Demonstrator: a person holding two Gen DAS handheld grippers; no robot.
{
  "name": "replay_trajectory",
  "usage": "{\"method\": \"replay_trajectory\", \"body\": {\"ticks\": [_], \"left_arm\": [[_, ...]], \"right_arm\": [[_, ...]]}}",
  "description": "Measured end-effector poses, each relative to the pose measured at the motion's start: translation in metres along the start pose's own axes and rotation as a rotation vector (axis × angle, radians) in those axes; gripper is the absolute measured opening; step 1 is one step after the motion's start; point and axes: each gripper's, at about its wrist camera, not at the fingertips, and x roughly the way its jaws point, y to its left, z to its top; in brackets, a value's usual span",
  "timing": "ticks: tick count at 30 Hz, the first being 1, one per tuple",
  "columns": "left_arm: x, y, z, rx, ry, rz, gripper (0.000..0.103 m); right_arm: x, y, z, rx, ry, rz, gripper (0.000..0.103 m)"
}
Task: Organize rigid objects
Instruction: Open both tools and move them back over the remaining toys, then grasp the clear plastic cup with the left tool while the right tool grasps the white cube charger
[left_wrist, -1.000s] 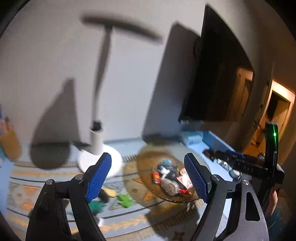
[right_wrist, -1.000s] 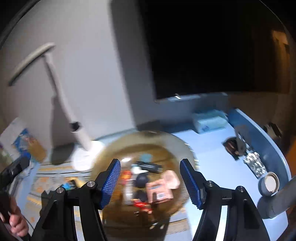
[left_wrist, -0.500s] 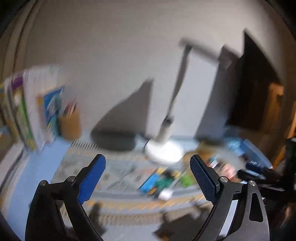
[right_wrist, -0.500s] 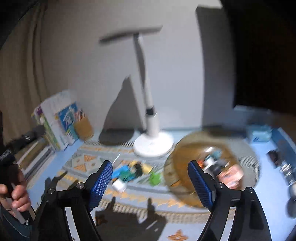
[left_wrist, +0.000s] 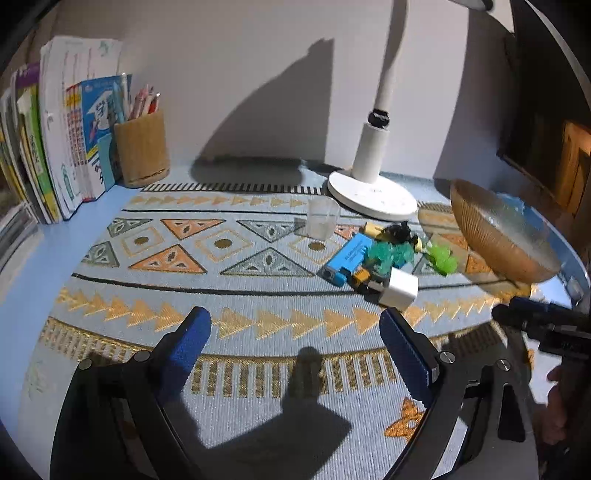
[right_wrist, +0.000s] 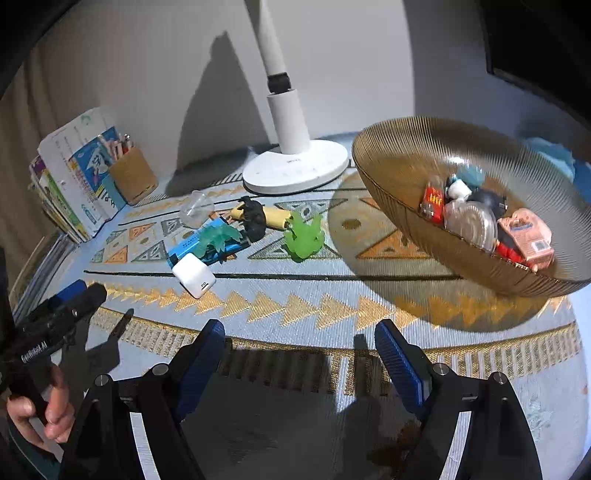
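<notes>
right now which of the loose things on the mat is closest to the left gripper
The white cube charger: it lies at the near edge of the pile, just ahead of the open left gripper, nearer than the blue box.

- White desk lamp (left_wrist: 372, 192) stands at the far edge of the patterned mat (left_wrist: 207, 266).
- Ribbed pencil cup (left_wrist: 142, 149) with pens, far left.
- Row of books (left_wrist: 55, 129) upright just left of the cup.
- Dark screen (right_wrist: 539, 48) on the far right.
</notes>
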Motion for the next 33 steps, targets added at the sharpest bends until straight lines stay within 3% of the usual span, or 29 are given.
{"method": "replay_trajectory", "body": {"ticks": [6, 10, 12, 14, 17, 19, 22, 25, 29, 33], "left_arm": [[0.003, -0.009, 0.000, 0.055, 0.009, 0.006, 0.092], [0.012, -0.001, 0.013, 0.040, 0.099, -0.096, 0.092], [0.015, 0.008, 0.034, 0.028, 0.131, -0.141, 0.092], [0.023, 0.016, 0.059, 0.018, 0.149, -0.182, 0.092], [0.045, 0.018, 0.085, 0.067, 0.154, -0.162, 0.092], [0.061, 0.015, 0.092, 0.087, 0.161, -0.140, 0.088], [0.088, 0.012, 0.099, 0.081, 0.185, -0.170, 0.085], [0.112, 0.003, 0.103, 0.097, 0.208, -0.173, 0.079], [0.140, -0.004, 0.103, 0.104, 0.249, -0.193, 0.057], [0.152, -0.001, 0.103, 0.067, 0.265, -0.220, 0.055]], "right_arm": [[0.005, 0.001, 0.000, -0.008, 0.016, -0.020, 0.082], [0.014, 0.009, 0.002, -0.044, 0.091, -0.005, 0.082], [0.020, 0.021, 0.004, -0.086, 0.165, 0.031, 0.082], [0.021, 0.036, 0.009, -0.135, 0.182, 0.057, 0.082], [0.024, 0.064, 0.024, -0.215, 0.165, 0.084, 0.082], [0.034, 0.074, 0.032, -0.234, 0.158, 0.094, 0.082], [0.057, 0.083, 0.039, -0.248, 0.176, 0.094, 0.082], [0.071, 0.091, 0.044, -0.253, 0.187, 0.148, 0.075], [0.082, 0.099, 0.047, -0.296, 0.174, 0.120, 0.073], [0.090, 0.101, 0.047, -0.305, 0.172, 0.127, 0.068]]}}
